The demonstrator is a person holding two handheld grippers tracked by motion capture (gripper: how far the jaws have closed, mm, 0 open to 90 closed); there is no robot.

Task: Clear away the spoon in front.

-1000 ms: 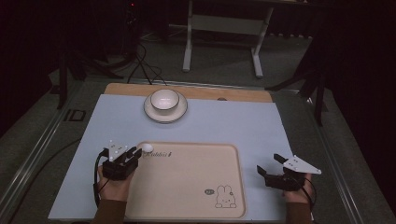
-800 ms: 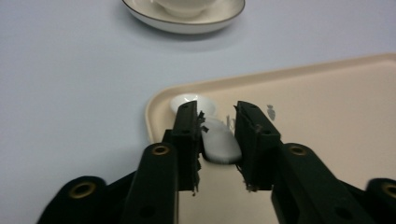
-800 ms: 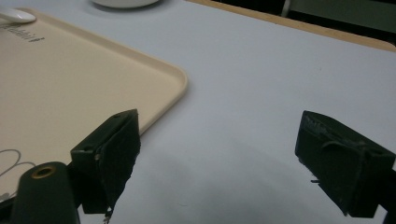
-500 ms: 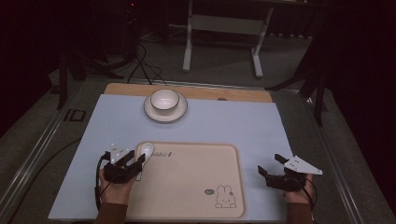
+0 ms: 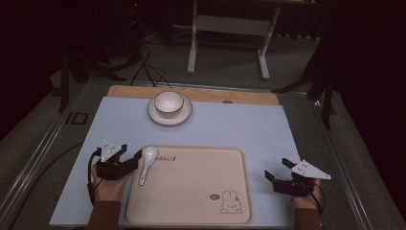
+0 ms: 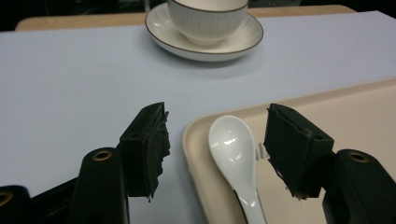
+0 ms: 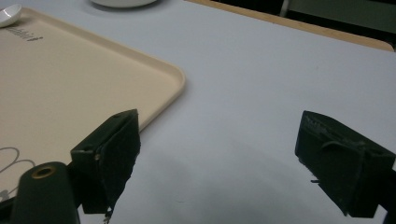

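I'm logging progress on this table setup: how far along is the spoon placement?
Done: the white spoon lies on the beige tray at its left edge. In hand: nothing; the left gripper has just been opening and straddles the spoon without pressing it. Left: the bowl and saucer stand off-tray.

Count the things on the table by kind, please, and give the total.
Spoon: 1
Bowl: 1
Saucer: 1
Tray: 1
Total: 4
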